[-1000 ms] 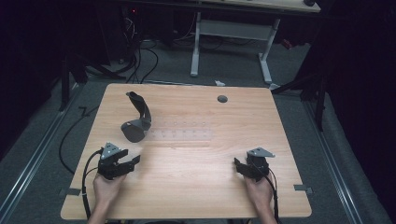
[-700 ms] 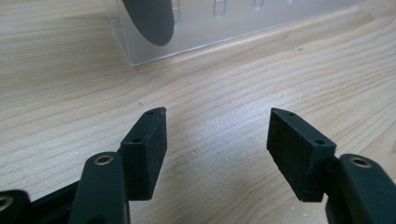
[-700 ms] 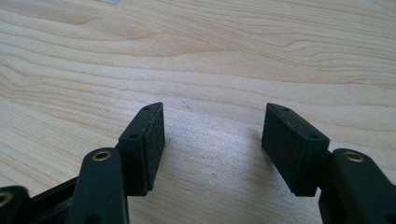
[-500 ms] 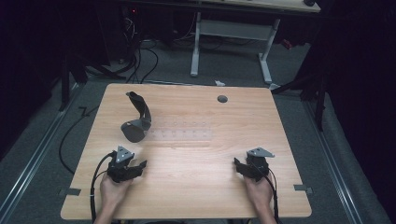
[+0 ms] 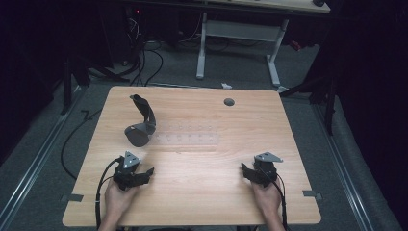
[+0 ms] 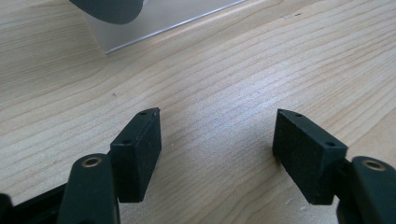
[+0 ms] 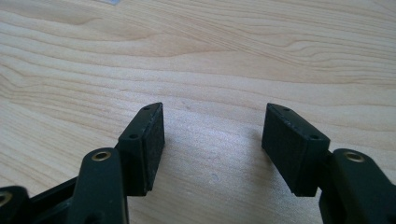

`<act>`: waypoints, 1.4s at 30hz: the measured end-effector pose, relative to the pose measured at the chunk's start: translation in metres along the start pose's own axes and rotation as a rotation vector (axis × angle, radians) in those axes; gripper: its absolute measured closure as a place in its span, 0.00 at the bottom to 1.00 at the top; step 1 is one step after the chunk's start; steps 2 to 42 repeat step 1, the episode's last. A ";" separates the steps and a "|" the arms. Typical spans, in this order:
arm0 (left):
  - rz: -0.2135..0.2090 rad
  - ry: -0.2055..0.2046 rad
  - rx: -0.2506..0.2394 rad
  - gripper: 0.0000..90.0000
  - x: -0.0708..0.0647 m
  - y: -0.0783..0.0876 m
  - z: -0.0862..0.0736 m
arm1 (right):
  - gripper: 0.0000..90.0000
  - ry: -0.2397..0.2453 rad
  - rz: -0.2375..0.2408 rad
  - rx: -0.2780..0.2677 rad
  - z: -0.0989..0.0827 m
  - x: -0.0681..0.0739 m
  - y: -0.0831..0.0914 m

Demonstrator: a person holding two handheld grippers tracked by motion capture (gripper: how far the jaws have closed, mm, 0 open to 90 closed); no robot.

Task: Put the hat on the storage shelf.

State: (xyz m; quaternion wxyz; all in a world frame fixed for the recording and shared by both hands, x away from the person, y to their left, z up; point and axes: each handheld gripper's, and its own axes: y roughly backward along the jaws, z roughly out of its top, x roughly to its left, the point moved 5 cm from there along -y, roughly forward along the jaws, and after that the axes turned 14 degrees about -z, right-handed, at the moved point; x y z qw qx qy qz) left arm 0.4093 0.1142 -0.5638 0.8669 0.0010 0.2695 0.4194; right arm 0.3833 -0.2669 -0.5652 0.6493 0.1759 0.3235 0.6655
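Note:
On the wooden table [image 5: 202,192] my left gripper [image 5: 147,173] rests near the front left, held by a hand. It stands open over bare wood [image 6: 217,140]; its jaws have just been opening with nothing between them. My right gripper [image 5: 246,172] sits near the front right in the other hand, also open over bare wood [image 7: 215,140]. A black curved stand [image 5: 140,122] with a round foot rises behind the left gripper. Beside it lies a clear plastic strip [image 5: 185,139], whose near edge shows in the left gripper view [image 6: 163,18] under the stand's dark foot [image 6: 109,7].
A round grey cable hole [image 5: 229,102] sits near the table's far edge. Behind the table are the white legs of another desk [image 5: 202,48] and cables on the floor [image 5: 144,53]. Each gripper trails a cable off the front edge.
My left gripper has shifted to the right along the front of the table and its jaws stand a little wider. The right gripper has stayed put.

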 end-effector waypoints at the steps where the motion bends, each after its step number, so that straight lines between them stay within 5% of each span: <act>1: 0.000 0.001 -0.001 0.36 0.000 0.000 0.000 | 0.44 0.000 0.001 0.000 0.000 0.000 0.000; 42: 0.000 0.001 -0.001 0.36 0.000 0.000 0.000 | 0.44 0.000 0.001 0.000 0.000 0.000 0.000</act>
